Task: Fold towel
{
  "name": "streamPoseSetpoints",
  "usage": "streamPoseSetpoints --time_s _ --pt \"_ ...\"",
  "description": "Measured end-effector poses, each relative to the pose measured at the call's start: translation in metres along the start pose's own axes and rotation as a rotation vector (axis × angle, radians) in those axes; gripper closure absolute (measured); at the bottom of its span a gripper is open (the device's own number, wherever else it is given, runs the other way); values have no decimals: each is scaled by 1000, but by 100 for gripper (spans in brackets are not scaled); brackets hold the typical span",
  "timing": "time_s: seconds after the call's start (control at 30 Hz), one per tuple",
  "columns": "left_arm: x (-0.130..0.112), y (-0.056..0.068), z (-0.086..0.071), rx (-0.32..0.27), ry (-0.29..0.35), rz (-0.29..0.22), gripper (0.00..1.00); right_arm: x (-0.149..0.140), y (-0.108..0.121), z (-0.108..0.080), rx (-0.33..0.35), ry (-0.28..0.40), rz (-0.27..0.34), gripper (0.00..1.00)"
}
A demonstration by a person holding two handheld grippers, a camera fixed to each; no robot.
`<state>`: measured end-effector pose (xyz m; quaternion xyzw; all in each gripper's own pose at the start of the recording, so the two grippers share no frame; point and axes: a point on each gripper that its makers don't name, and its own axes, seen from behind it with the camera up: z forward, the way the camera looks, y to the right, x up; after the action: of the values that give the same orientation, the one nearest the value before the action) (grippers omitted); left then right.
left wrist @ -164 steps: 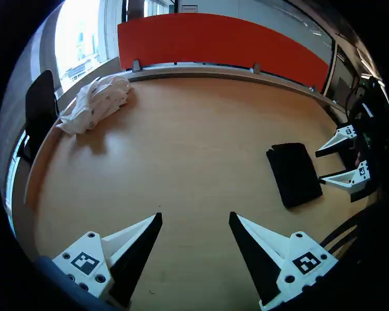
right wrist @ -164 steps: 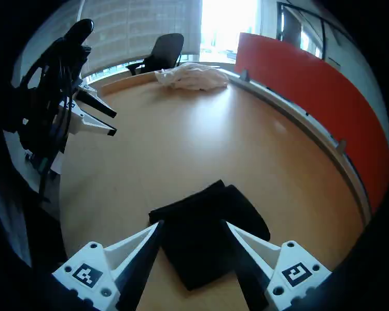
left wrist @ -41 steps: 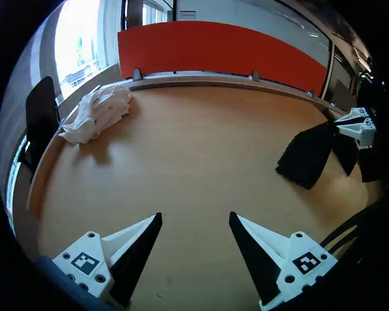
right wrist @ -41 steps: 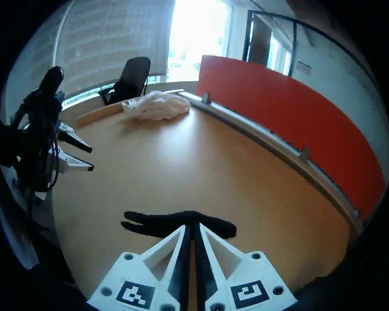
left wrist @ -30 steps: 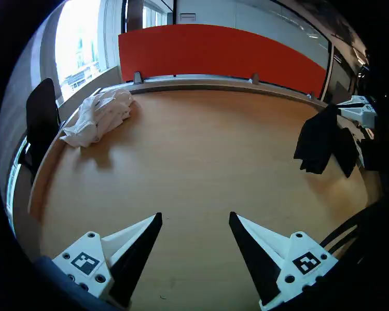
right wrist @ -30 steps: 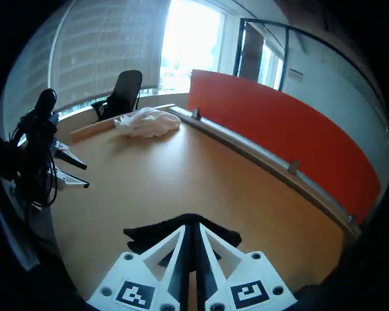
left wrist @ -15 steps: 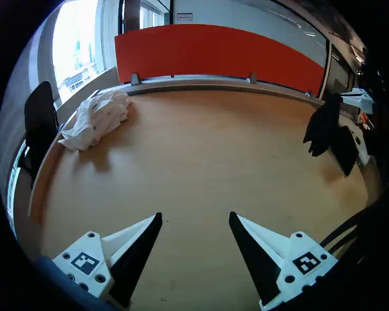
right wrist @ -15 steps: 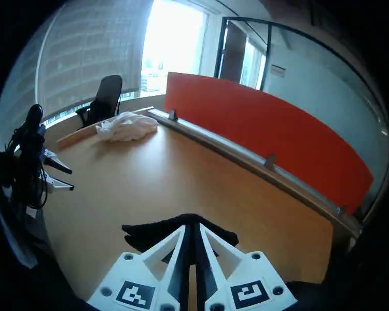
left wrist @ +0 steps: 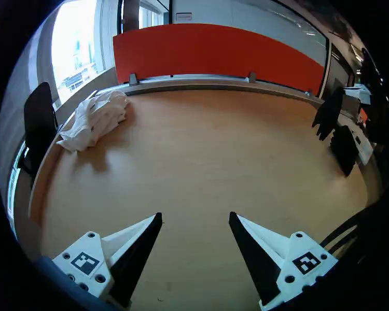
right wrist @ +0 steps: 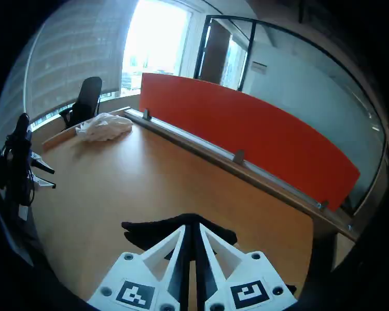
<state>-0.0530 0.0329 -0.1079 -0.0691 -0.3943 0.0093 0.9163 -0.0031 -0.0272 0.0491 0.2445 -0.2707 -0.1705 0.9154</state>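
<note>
A black towel (right wrist: pixel 142 231) hangs bunched from my right gripper (right wrist: pixel 193 229), which is shut on its upper edge well above the wooden table (right wrist: pixel 116 176). In the left gripper view the same black towel (left wrist: pixel 329 110) dangles in the air at the far right, over the table's right edge. My left gripper (left wrist: pixel 194 218) stands open low over the near part of the table (left wrist: pixel 194 155), nothing between its fingers. In the right gripper view, the left gripper (right wrist: pixel 39 173) sits far off at the left in a dark-sleeved hand.
A crumpled white cloth pile (left wrist: pixel 93 119) lies at the table's far left corner, beside a black office chair (left wrist: pixel 39 116). An orange partition (left wrist: pixel 215 49) runs along the table's back edge. A dark shape (left wrist: pixel 345 150) sits at the right edge.
The right gripper, shut on the black towel, has risen and drawn back from the table, lifting the towel clear of the surface. The left gripper has stayed put and open.
</note>
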Motion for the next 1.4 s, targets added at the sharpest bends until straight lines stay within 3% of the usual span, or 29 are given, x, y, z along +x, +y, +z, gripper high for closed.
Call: streamPoseSetpoints --time_s 0.87,1.4 --pt "8 10 6 10 -7 18 4 -27 131 -26 -145 -84 43 96" --pt "11 16 7 12 -10 34 4 -53 173 -38 -195 -137 82 96"
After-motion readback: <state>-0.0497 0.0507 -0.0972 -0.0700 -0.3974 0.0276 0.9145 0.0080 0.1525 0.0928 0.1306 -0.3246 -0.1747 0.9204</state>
